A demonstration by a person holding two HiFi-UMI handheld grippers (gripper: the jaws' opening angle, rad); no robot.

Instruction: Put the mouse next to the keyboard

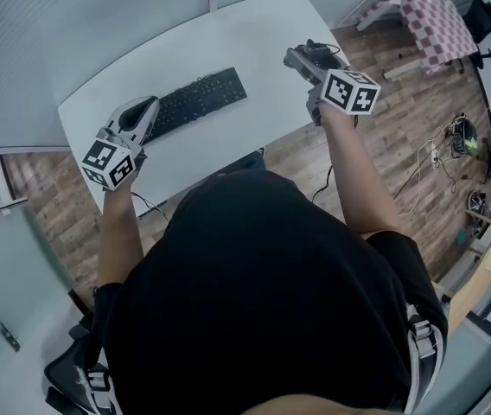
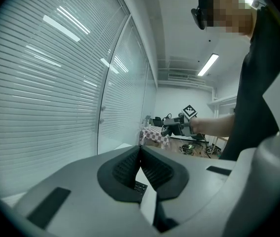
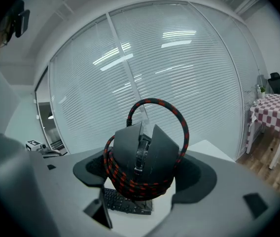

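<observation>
A black mouse point(image 3: 145, 154) wrapped in its red-and-black braided cable point(image 3: 130, 181) sits between the jaws of my right gripper point(image 3: 144, 168), which is shut on it. In the head view that right gripper point(image 1: 308, 59) hangs over the right edge of the white table point(image 1: 254, 41), with the mouse point(image 1: 315, 56) dark between its jaws. The black keyboard point(image 1: 195, 101) lies in the middle of the table; it also shows under the mouse as a keyboard point(image 3: 122, 201). My left gripper point(image 1: 144, 109) hovers at the keyboard's left end, jaws pressed together with nothing in them point(image 2: 141, 168).
A window wall with blinds point(image 2: 56, 83) runs behind the table. A checkered-cloth table point(image 1: 440, 20) stands at the far right, with cables and gear point(image 1: 462, 141) on the wooden floor. The person's body point(image 1: 263, 292) fills the lower head view.
</observation>
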